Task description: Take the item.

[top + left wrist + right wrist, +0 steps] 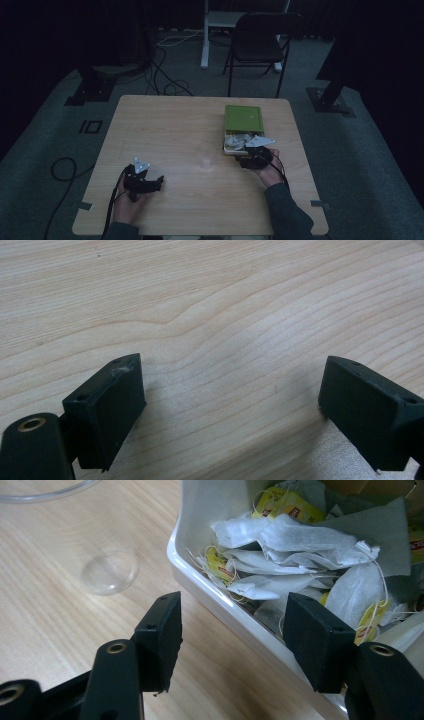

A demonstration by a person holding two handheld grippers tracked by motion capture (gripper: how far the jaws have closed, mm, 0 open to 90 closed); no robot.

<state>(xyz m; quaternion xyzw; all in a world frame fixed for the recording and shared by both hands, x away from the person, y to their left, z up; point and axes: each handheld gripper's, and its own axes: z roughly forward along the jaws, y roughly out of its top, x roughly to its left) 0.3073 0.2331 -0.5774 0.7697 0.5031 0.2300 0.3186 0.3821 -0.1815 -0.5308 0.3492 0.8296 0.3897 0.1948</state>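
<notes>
A white tray (210,575) sits near the right edge of the wooden worktop (165,130), about midway between its near and far edges. It is heaped with tea bags (300,550): white paper sachets with strings and yellow tags, lying loosely over one another and reaching up to the rim. Behind the tray, touching its far side, lies a green lid or box (243,118), flat on the worktop toward the far right corner.

Just left of the tray, near the middle of the worktop, stands a clear glass cup (205,156). In the right gripper view its round transparent base (110,571) shows on the wood, close beside the tray's corner; whether anything is in it cannot be told.

The right gripper (232,640) hovers at the tray's near rim, jaws spread apart and holding nothing, one jaw over the bare wood and the other over the tea bags. The left gripper (232,405) is well apart from it, near the worktop's near left corner, jaws spread wide over bare wood, gripping nothing.
</notes>
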